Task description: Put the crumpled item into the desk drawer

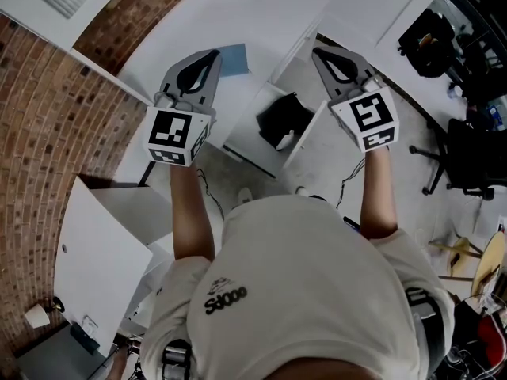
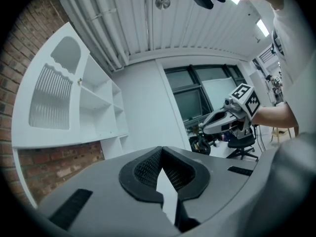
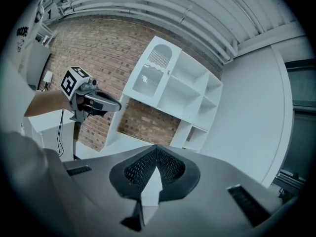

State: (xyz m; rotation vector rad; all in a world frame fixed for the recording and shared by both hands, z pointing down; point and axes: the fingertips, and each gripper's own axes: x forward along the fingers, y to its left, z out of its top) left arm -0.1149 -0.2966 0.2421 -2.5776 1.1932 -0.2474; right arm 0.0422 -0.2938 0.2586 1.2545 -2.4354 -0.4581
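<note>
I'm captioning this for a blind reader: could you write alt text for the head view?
Seen from above, a person in a white T-shirt holds the left gripper and right gripper, both shut and empty, over a white desk. Between them, the open drawer holds a black crumpled item.

The left gripper [image 1: 214,53] and the right gripper [image 1: 316,51] have matt grey plastic shells. Their fingers [image 2: 145,169] carry a black, finely meshed, rubbery lining. The worktop [image 1: 261,18] and drawer [image 1: 309,133] are smooth, matt white board. The crumpled item [image 1: 279,117] looks soft and matt black. At nine o'clock the brick wall [image 1: 47,109] is rough. The person's shirt [image 1: 317,291] is pale cloth.
</note>
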